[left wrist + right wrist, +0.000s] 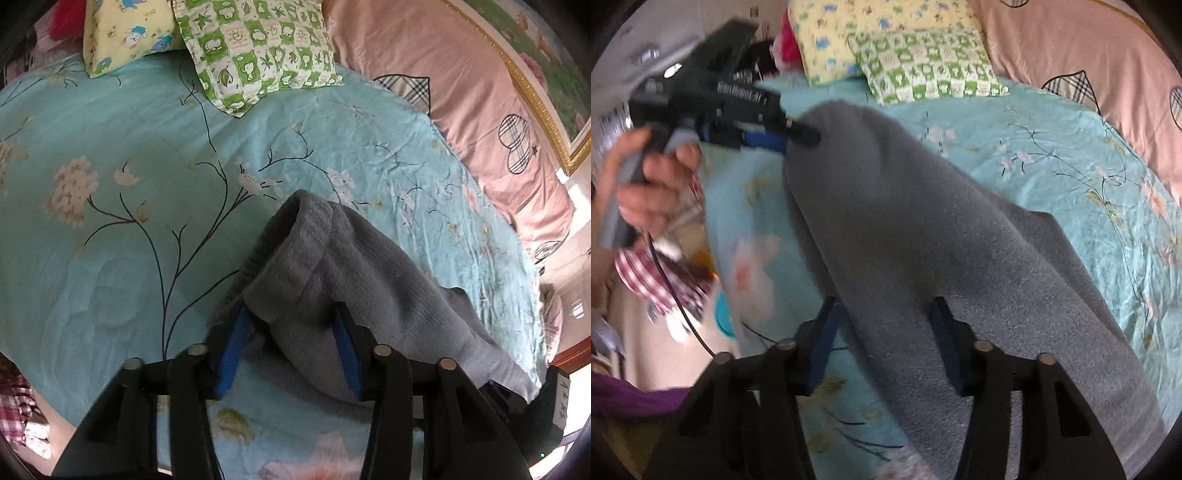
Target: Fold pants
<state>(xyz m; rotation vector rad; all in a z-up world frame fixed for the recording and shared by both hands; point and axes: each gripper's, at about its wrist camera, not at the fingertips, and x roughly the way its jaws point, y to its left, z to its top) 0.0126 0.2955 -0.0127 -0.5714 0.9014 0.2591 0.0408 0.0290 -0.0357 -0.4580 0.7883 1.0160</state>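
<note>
The grey fleece pants (332, 266) hang above the turquoise flowered bedsheet (129, 221), lifted off the bed. My left gripper (291, 314) is shut on one bunched edge of them, cloth draped over its blue pads. In the right wrist view the pants (923, 240) stretch from my right gripper (886, 306), shut on the near edge, up to the left gripper (798, 136), held in a hand at the upper left. The fingertips are hidden under cloth in both views.
A green checked pillow (258, 48) and a yellow cartoon pillow (125, 33) lie at the bed's head. A pink quilt (461, 92) runs along the right side. A red checked cloth (661, 280) lies off the bed's left edge.
</note>
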